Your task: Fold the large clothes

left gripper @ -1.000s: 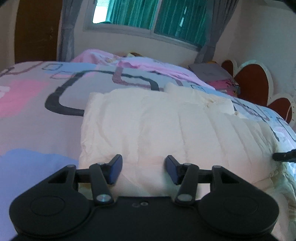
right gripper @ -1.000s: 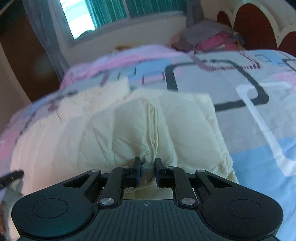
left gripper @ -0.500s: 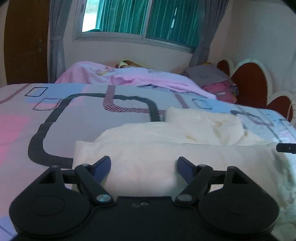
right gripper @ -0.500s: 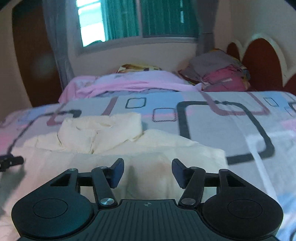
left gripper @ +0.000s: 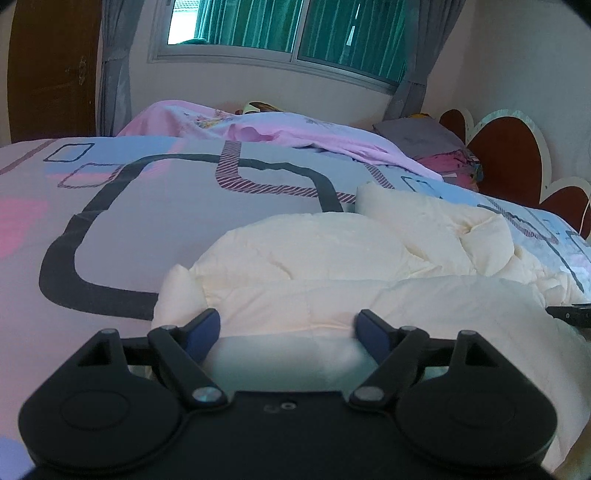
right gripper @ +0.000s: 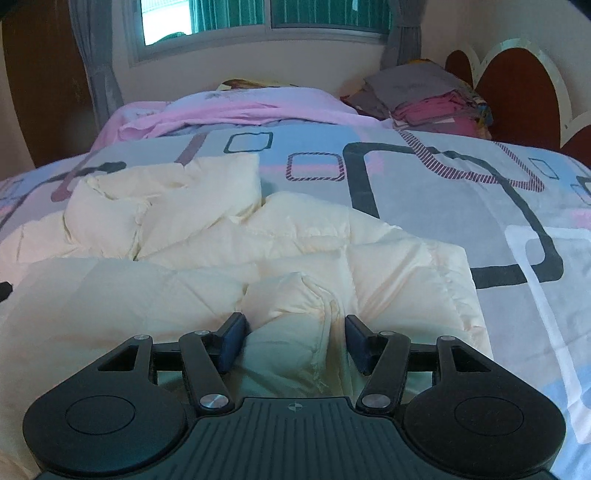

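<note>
Cream padded jacket (left gripper: 332, 258) already folded over once on bed (left gripper: 147, 206), left gripper (left gripper: 286, 328) opening, right gripper (right gripper: 291, 339) spread, nothing gripped, further folds probably left.

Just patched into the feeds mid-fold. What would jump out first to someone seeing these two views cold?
The puffy cream jacket dominates, lying bunched and partly folded on the patterned bedspread right in front of both tongs. The left tongs are opening over its near edge, and the right tongs stand apart around a raised pucker of fabric without pinching it. Behind, the teal-curtained window and a stack of folded clothes by the headboard catch the eye.
</note>
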